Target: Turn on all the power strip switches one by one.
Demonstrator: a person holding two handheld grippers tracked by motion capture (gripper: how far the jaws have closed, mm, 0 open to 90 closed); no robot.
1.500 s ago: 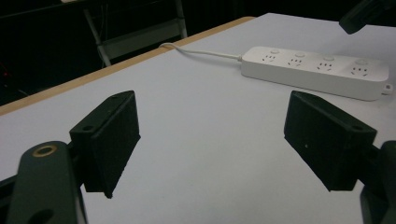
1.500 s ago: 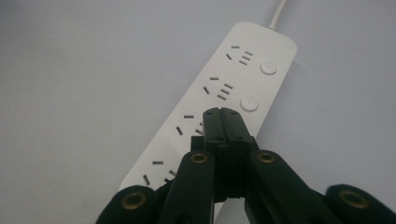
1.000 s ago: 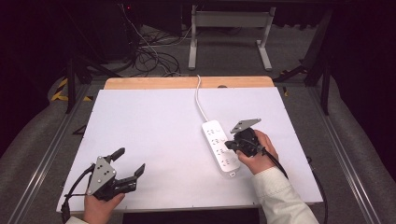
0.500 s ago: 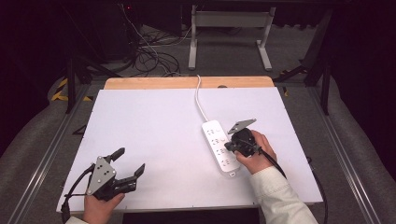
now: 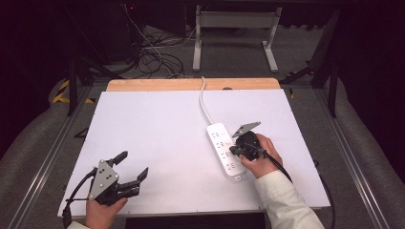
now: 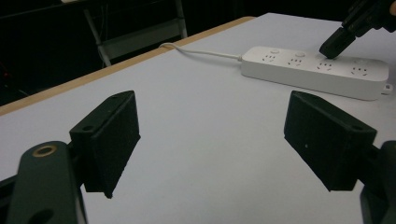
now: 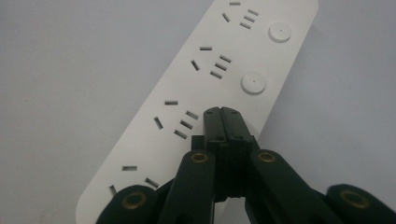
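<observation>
Power strip (image 5: 226,149) lying flat on white table (image 5: 153,133), right of centre, cord (image 5: 202,102) running off toward far wooden edge. Right gripper (image 5: 232,150) over strip, jaws fully closed together, nothing between them, tips on or just above third switch button from the cord end; in right gripper view closed tips (image 7: 221,116) hiding that button, two round buttons (image 7: 253,83) beyond it uncovered. Contact itself not resolvable: touching or a hair above, cannot tell. Left gripper (image 5: 130,167) at near left corner of table, well apart from strip, jaws wide open and empty; in left gripper view both pads (image 6: 112,140) framing bare table, strip (image 6: 317,72) beyond. Step judged: pressing one switch on strip with closed jaw tips. To do well: keep jaws shut so the tips act as one blunt finger; centre on the button, not on the socket slots just beside it; press straight down, not at a slant, since a light strip will likely skid or tip on the smooth table under a sideways push. Short firm push, then lift clear to check the button's state. If strip shifts, bring left gripper across to steady the end by the cord. Avoid dragging tips across neighbouring buttons on withdrawal.
</observation>
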